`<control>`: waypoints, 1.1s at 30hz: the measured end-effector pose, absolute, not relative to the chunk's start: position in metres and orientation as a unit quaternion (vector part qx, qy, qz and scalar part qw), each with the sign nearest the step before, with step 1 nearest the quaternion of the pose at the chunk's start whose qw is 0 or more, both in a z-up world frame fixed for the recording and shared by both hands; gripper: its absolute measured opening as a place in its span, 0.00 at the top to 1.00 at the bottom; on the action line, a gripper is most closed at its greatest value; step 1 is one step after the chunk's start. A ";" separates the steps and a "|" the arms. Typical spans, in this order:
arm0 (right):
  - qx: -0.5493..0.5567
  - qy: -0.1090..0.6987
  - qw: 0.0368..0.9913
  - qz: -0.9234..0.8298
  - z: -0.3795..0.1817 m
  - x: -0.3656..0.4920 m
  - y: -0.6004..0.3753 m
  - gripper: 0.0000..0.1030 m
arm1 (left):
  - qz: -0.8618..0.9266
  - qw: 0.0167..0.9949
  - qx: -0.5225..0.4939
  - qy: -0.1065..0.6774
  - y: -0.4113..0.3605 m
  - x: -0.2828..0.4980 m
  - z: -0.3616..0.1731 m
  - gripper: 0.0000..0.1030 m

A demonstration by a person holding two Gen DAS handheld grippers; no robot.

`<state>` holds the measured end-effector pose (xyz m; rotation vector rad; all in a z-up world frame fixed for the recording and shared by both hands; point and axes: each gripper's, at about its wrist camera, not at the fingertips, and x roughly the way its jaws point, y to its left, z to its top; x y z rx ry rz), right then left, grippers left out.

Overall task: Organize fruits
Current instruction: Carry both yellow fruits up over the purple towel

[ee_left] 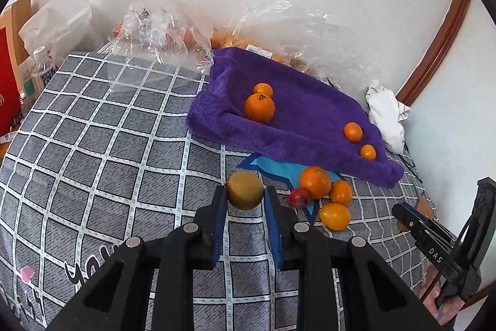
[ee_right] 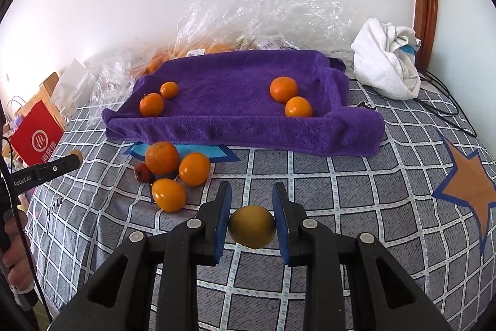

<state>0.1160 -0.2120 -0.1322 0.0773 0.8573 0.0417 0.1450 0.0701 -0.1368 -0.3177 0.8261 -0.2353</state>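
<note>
My left gripper (ee_left: pixel 245 191) is shut on a round yellow-brown fruit (ee_left: pixel 245 190), held above the checked bedcover (ee_left: pixel 108 145). In the right wrist view my right gripper (ee_right: pixel 252 191) is shut on a similar yellow-brown fruit (ee_right: pixel 251 226), held deep between the blue pads (ee_right: pixel 223 216). A purple towel (ee_right: pixel 235 101), folded like a tray, carries several small oranges in two pairs. Just in front of the towel lies a cluster of three orange fruits (ee_right: pixel 173 172) and a small red fruit (ee_right: pixel 142 172). The other gripper shows at each view's edge.
Crumpled clear plastic bags (ee_right: pixel 248 20) with more fruit lie behind the towel against the wall. A bunched white cloth (ee_right: pixel 384 64) sits at the back right beside cables. A red bag (ee_right: pixel 37 138), paper bags and a bottle (ee_left: pixel 43 70) stand off the left edge.
</note>
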 end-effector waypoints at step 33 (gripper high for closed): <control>0.049 0.392 0.918 0.021 -0.114 0.168 -0.231 0.74 | -0.102 0.906 -0.135 0.388 0.061 0.194 -0.104 0.77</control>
